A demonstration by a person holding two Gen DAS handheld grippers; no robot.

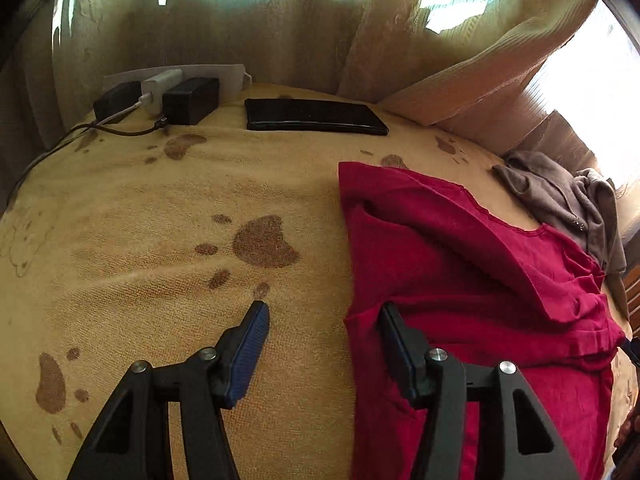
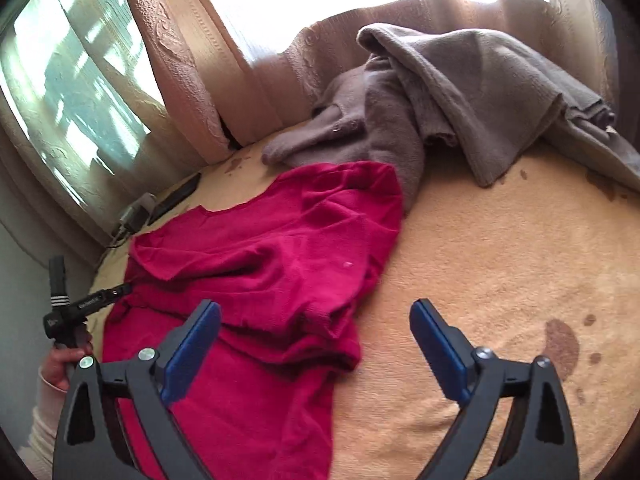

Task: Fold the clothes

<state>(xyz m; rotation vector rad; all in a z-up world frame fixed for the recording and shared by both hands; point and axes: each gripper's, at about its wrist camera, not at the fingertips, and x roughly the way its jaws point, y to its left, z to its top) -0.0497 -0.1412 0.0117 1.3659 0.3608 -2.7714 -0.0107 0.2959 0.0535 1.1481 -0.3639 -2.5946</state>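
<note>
A red shirt (image 1: 472, 280) lies partly folded on the yellow blanket (image 1: 180, 240); it also shows in the right wrist view (image 2: 272, 264). My left gripper (image 1: 322, 312) is open and empty, straddling the shirt's left edge, right finger over the cloth. My right gripper (image 2: 316, 312) is open and empty, with its left finger above the shirt's right side and its right finger over bare blanket (image 2: 500, 264). The left gripper's body (image 2: 80, 308) shows at the shirt's far edge in the right wrist view.
A grey garment (image 2: 440, 104) lies crumpled beyond the red shirt; it also shows in the left wrist view (image 1: 568, 200). A black phone (image 1: 312, 116), chargers and a power strip (image 1: 172, 92) sit by the curtain (image 1: 280, 32).
</note>
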